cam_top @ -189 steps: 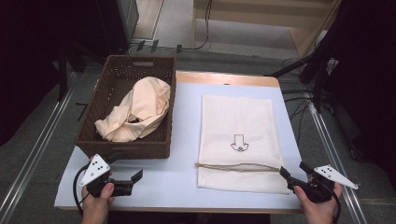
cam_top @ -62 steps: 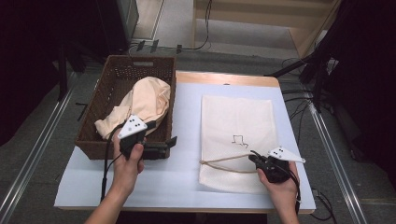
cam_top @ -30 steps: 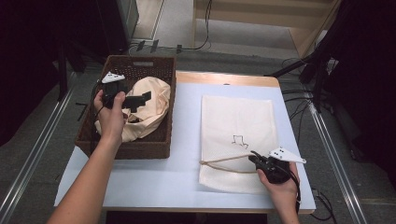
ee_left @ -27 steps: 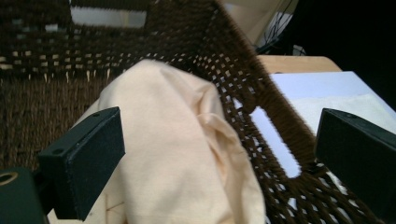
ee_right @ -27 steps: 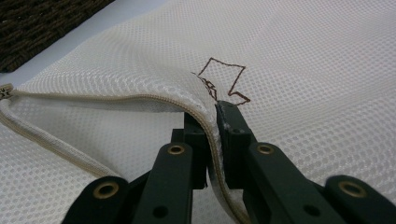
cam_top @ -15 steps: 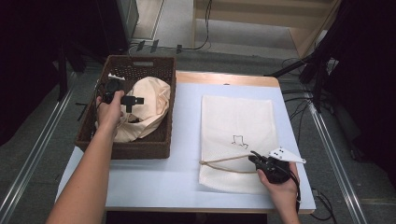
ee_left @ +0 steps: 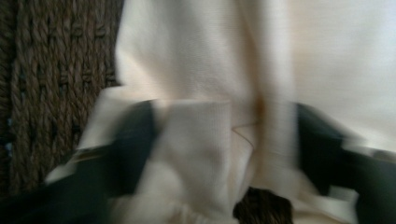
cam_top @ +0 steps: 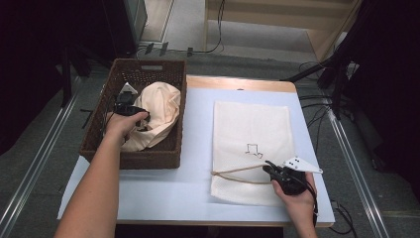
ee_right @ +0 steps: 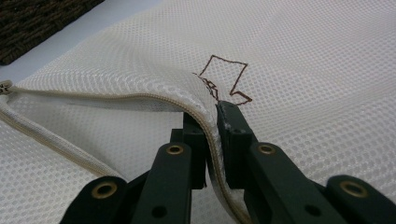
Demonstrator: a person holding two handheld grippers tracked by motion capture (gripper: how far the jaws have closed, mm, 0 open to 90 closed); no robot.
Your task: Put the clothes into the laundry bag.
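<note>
A crumpled cream cloth (cam_top: 161, 106) lies in the brown wicker basket (cam_top: 148, 63) at the table's left. My left gripper (cam_top: 132, 113) reaches down into the basket. Its jaws have just been closing, and a bunched fold of the cloth (ee_left: 201, 56) now fills the gap between them at my left gripper (ee_left: 219, 154). A white mesh bag (cam_top: 252, 124) with a drawn arrow (ee_right: 224, 77) lies flat on the right. My right gripper (cam_top: 269, 166) is shut on the zip edge of the bag's mouth and holds it slightly lifted, as seen at my right gripper (ee_right: 211, 116).
The basket's woven wall (ee_left: 51, 84) stands close beside the left jaw. A pale blue table top (cam_top: 198, 119) separates basket and bag. Cables and metal rails run over the floor around the table.
My left hand has dropped lower into the basket onto the cloth, and its jaws have narrowed around a fold. The right hand and the bag have stayed put.
</note>
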